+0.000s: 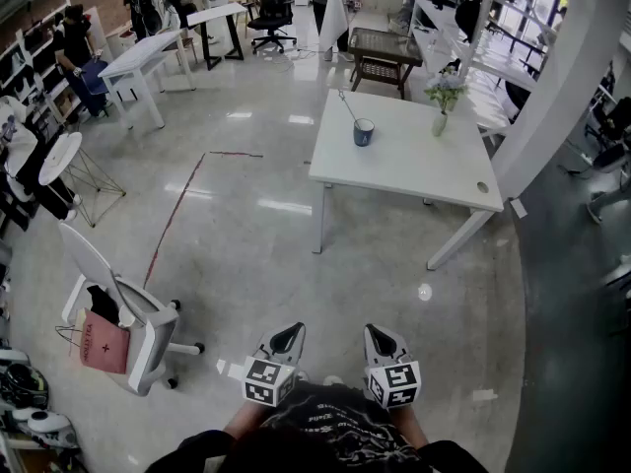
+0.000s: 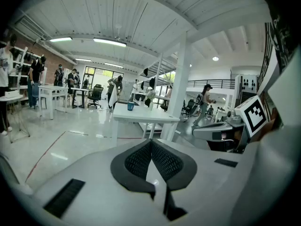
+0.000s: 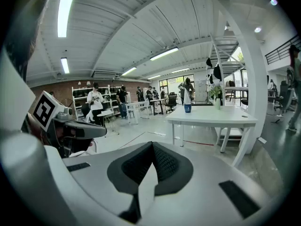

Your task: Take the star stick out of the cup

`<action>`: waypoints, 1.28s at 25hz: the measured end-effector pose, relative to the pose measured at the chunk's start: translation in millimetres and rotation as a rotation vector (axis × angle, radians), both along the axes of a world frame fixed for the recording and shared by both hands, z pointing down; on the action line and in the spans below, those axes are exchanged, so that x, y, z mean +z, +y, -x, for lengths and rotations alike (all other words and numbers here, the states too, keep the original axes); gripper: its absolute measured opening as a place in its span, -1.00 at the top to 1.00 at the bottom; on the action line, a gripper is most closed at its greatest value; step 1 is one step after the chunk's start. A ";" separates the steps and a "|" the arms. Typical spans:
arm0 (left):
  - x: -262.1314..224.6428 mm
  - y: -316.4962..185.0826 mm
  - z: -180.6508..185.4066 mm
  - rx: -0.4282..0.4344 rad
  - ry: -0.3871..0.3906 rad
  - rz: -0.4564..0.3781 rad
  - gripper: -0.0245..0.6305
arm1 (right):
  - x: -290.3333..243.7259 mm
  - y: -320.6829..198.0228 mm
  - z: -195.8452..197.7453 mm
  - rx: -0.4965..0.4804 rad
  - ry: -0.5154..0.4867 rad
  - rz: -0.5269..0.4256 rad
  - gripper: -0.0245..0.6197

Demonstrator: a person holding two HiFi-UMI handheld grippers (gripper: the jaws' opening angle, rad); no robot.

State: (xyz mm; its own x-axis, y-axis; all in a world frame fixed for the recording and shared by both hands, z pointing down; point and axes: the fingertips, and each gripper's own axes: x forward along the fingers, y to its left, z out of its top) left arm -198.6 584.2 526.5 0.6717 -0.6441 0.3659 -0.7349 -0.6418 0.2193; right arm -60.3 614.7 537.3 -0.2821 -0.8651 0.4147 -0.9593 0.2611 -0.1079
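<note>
Head view: the star stick (image 1: pixel 346 103) is seen leaning in the blue cup (image 1: pixel 364 132) on the white tabletop (image 1: pixel 414 161), well apart from the left hand-held gripper (image 1: pixel 288 337) and the right hand-held gripper (image 1: pixel 381 339), which are both clenched on nothing.

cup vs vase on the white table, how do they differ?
The cup is dark blue and squat; the vase is pale and slim. The cup holds one thin stick leaning left; the vase holds a bunch of flowers. In the head view the cup stands left of the vase. Both stand upright on the white table.
</note>
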 end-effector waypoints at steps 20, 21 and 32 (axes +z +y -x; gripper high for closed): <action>9.4 12.9 52.5 0.018 0.006 -0.028 0.86 | -2.5 3.3 41.3 0.044 -0.021 -0.022 0.90; 8.7 13.4 54.3 0.024 0.008 -0.029 0.86 | -2.7 3.0 43.0 0.054 -0.026 -0.023 0.90; 21.2 7.2 63.9 0.093 0.010 -0.024 0.87 | 12.5 1.1 55.3 0.108 -0.036 -0.007 0.90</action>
